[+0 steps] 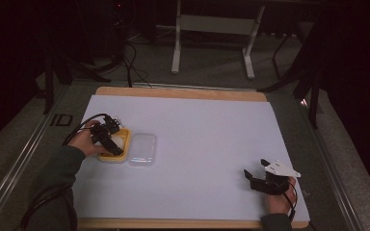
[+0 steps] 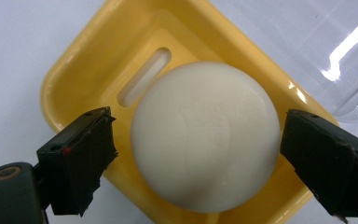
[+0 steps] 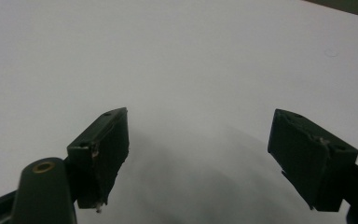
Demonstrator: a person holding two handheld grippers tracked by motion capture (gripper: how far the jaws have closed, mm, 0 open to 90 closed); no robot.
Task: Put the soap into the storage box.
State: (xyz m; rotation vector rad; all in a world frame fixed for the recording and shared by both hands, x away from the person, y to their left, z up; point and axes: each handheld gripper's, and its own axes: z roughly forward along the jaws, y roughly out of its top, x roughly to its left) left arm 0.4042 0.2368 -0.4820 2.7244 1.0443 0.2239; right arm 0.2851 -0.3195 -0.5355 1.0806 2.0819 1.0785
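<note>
A round cream-white soap point(image 2: 205, 135) lies in a yellow soap dish point(image 2: 74, 79) that has a slot in its floor. My left gripper point(image 2: 200, 140) stands over the dish with one jaw on each side of the soap. A thin gap shows at each pad, so the jaws are open. In the high view the left gripper point(image 1: 112, 142) is over the dish point(image 1: 118, 158) at the left of the table. My right gripper point(image 1: 255, 175) rests open near the front right, and nothing lies between its jaws point(image 3: 198, 144).
A clear plastic lid point(image 1: 142, 149) lies right beside the dish on its right side. A white sheet point(image 1: 197, 125) covers the wooden table point(image 1: 173, 91). Beyond the far edge stand a white frame point(image 1: 212, 24) and loose cables point(image 1: 132, 62) on the floor.
</note>
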